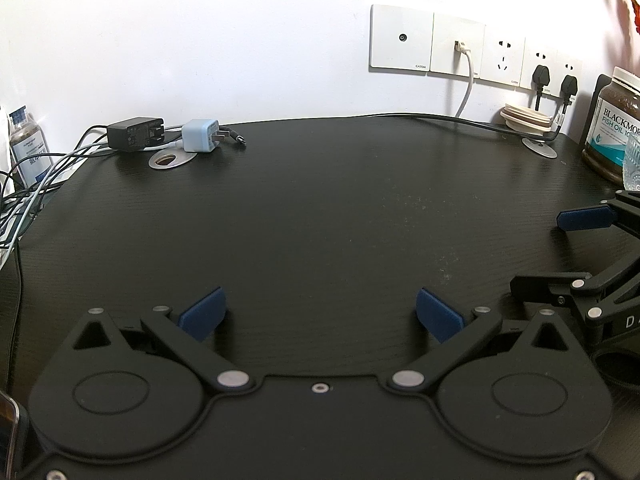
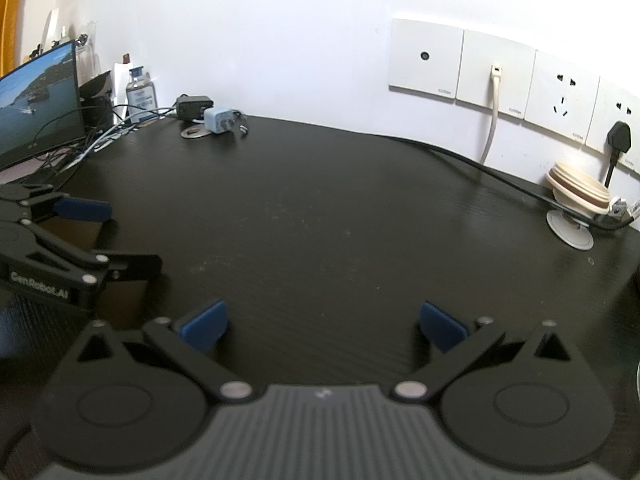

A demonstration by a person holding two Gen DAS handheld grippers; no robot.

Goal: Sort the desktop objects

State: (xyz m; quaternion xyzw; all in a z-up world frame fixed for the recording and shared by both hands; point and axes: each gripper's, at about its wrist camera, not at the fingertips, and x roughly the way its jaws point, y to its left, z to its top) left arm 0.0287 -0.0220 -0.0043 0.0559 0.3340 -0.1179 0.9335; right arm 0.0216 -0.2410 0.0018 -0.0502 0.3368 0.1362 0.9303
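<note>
Both grippers, left (image 1: pixel 320 314) and right (image 2: pixel 323 326), gape empty over the dark wood-grain desk (image 1: pixel 320 208); boxy chargers (image 1: pixel 200 136) behind.

Two low wrist views, side by side, facing the wall, sharing the desk (image 1: pixel 320 208).

**Both grippers open over a dark desk**

The right gripper (image 2: pixel 323 326) sits low over the black desk (image 2: pixel 320 220), its 2 blue pads (image 2: pixel 204 324) spread wide with nothing between them. At the left edge the left gripper (image 2: pixel 100 236) also stands open. Far back lie a black adapter (image 2: pixel 195 106) and, just beside it, a light blue charger (image 2: pixel 218 120), near tangled cables (image 2: pixel 92 140), a small bottle (image 2: pixel 140 90) and a lit monitor (image 2: pixel 36 96). At right, stacked cream lids (image 2: pixel 580 192) rest below the wall sockets (image 2: pixel 500 76).
</note>
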